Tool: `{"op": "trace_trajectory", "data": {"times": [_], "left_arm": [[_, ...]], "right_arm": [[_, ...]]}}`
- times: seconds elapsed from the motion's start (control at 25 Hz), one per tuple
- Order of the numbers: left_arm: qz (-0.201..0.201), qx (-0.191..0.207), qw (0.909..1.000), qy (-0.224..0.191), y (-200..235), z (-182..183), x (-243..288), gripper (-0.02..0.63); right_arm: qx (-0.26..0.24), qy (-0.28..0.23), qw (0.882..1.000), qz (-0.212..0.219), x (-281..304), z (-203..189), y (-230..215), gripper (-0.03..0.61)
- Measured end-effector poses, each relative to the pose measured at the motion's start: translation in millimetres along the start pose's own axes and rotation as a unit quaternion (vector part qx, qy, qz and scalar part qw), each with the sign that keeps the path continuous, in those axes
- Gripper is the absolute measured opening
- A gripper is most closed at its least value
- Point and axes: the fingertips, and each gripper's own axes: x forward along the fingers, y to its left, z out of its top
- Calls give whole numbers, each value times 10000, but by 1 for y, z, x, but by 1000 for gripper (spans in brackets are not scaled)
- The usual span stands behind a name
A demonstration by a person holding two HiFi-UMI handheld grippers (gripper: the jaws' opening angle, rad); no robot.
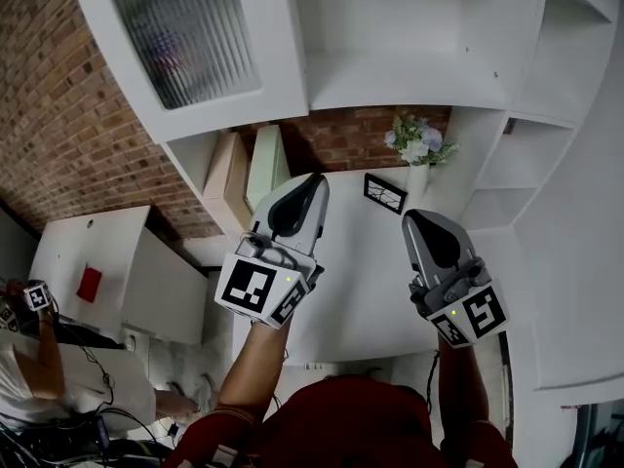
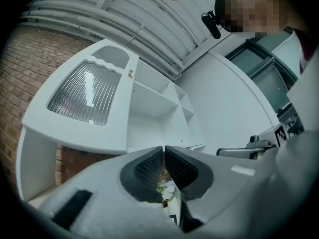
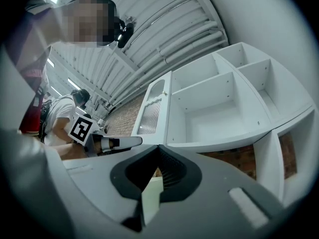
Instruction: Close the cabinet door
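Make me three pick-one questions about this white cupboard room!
1. Where is the small bunch of pale flowers? A: on the white counter. B: on the floor. C: on the ceiling.
2. What colour is the brick wall? A: blue. B: red-brown. C: green.
3. The white cabinet door with ribbed glass is: A: shut. B: missing. C: swung open.
Answers: A, they stand on the counter below the shelves; B, the bricks look red-brown; C, it swings clear of the bare shelves.

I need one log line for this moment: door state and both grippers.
cabinet door: open | left gripper: shut, empty | right gripper: shut, empty | contact with door: none
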Motion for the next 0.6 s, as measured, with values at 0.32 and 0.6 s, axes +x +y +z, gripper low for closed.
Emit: {"op": "trace_trajectory", "data": {"times": [0.32,0.6], "left_arm": [[-213,-319,9993,-18,-30,-21,-14,2],[-348,-319,9989,11,-49,-30,-21,2]], "right_arm": [[49,20,10000,68,-4,-10,4,14],[-51,59,9999,145,-9,-20,10,12]]}}
